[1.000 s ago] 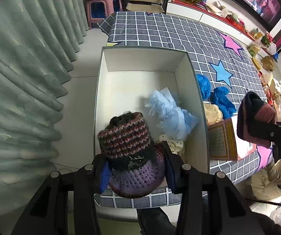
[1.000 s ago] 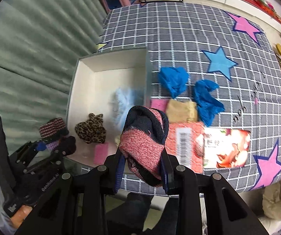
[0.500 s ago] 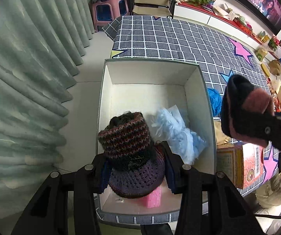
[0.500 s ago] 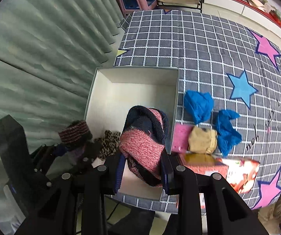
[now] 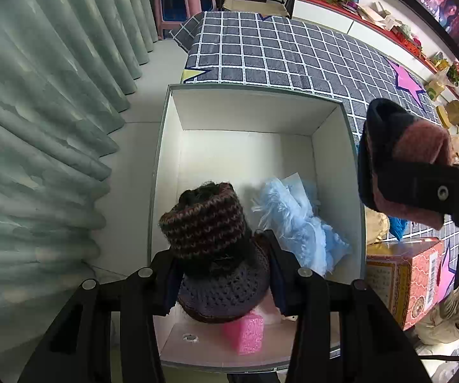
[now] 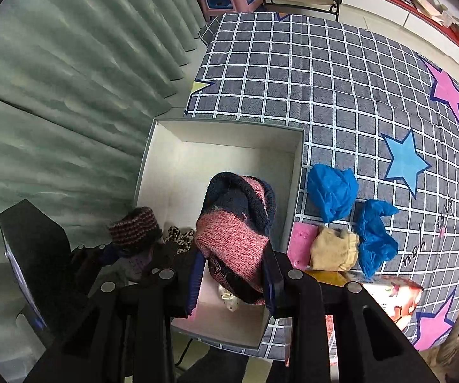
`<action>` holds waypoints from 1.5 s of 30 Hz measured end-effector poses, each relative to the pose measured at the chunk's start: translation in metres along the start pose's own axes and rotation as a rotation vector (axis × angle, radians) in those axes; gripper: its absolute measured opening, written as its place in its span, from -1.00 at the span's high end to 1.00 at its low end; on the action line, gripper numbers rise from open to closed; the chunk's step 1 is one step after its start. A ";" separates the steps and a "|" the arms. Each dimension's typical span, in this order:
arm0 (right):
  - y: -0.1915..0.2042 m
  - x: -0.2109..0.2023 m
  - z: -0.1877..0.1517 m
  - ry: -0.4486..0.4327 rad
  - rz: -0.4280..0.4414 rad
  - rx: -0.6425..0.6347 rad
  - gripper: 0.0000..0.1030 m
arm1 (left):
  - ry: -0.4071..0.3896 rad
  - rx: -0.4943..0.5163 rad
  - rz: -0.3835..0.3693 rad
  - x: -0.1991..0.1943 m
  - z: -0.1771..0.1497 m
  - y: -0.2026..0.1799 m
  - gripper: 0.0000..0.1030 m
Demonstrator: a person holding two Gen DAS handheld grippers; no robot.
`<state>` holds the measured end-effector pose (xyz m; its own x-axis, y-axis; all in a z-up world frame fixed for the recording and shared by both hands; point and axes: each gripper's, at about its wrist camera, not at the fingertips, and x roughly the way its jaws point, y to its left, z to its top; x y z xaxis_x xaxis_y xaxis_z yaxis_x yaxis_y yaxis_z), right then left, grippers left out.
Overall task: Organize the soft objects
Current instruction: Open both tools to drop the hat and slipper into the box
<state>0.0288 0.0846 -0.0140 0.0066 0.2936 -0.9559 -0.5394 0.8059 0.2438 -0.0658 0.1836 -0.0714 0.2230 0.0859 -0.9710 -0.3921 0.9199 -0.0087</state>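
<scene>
My left gripper [image 5: 221,268] is shut on a dark crocheted hat [image 5: 211,249] with brown stripes, held over the near end of the open white box [image 5: 248,118]. My right gripper [image 6: 234,269] is shut on a pink and navy knitted piece [image 6: 235,226], held above the box's [image 6: 162,156] right half. That piece [image 5: 401,162] and the right gripper's finger show at the right of the left wrist view. Inside the box lie a fluffy light-blue item [image 5: 296,217], a pink sponge [image 5: 245,333] and a leopard-print item [image 6: 179,236].
On the checked cloth [image 6: 325,79] beside the box lie two blue crumpled pieces [image 6: 333,191] [image 6: 374,236], a tan cloth [image 6: 333,252], a pink sponge [image 6: 301,244] and a red printed carton [image 5: 411,274]. Green curtains [image 5: 37,127] hang at the left.
Both grippers have shifted left over the box with their knitted items still gripped. The right gripper came from above the box's right wall and carton to over its inside.
</scene>
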 end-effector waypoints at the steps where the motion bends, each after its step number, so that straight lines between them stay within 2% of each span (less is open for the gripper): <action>1: 0.000 0.001 0.001 0.002 0.000 -0.001 0.36 | 0.003 -0.001 -0.001 0.001 0.001 0.000 0.04; 34: -0.004 0.025 0.016 0.035 0.013 -0.021 0.36 | 0.064 -0.010 0.010 0.021 0.006 -0.004 0.03; 45: -0.004 0.027 0.016 0.032 0.018 -0.023 0.36 | 0.074 -0.026 0.002 0.022 0.005 -0.002 -0.05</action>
<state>0.0444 0.0979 -0.0386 -0.0303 0.2912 -0.9562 -0.5587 0.7883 0.2578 -0.0560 0.1856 -0.0919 0.1557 0.0579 -0.9861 -0.4156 0.9095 -0.0123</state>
